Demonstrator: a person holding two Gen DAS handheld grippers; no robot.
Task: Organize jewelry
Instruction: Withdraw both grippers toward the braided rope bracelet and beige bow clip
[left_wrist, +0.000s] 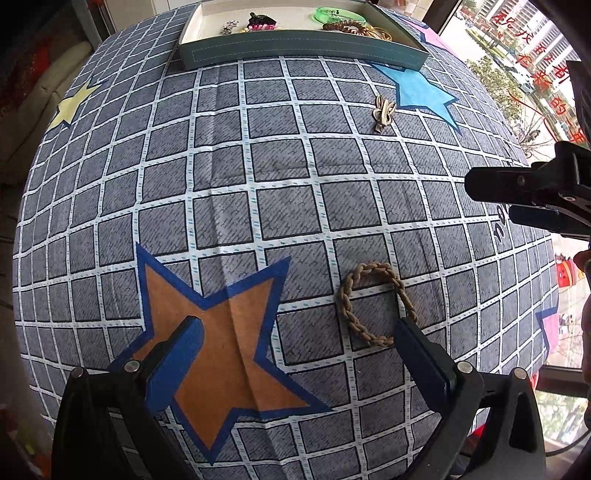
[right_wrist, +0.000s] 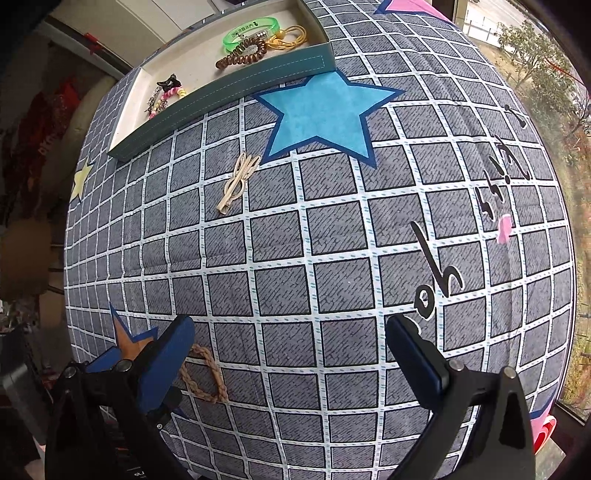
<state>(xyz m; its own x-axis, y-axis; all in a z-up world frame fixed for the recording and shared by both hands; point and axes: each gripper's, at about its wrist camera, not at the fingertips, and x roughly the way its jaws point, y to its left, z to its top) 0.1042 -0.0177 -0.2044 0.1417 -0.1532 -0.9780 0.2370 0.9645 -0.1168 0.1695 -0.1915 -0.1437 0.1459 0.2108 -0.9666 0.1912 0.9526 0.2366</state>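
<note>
Both claws are spread wide and hold nothing; left gripper (left_wrist: 299, 339) hovers over the checked cloth (left_wrist: 280, 192), its right finger (left_wrist: 421, 350) beside the braided hair tie (left_wrist: 376, 302); right gripper (right_wrist: 291, 343) hangs nearby; beige hair clip (right_wrist: 236, 182) lies farther off, near the jewelry box (right_wrist: 236, 92).

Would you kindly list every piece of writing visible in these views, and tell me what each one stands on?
"oh" in black script, printed on the checked cloth, beside the right gripper.
More black script farther along the cloth: tilted, not readable.
Dark print on the green bangle in the box: too small to read.
Red characters on the window: mirrored and blurred, not readable.
</note>
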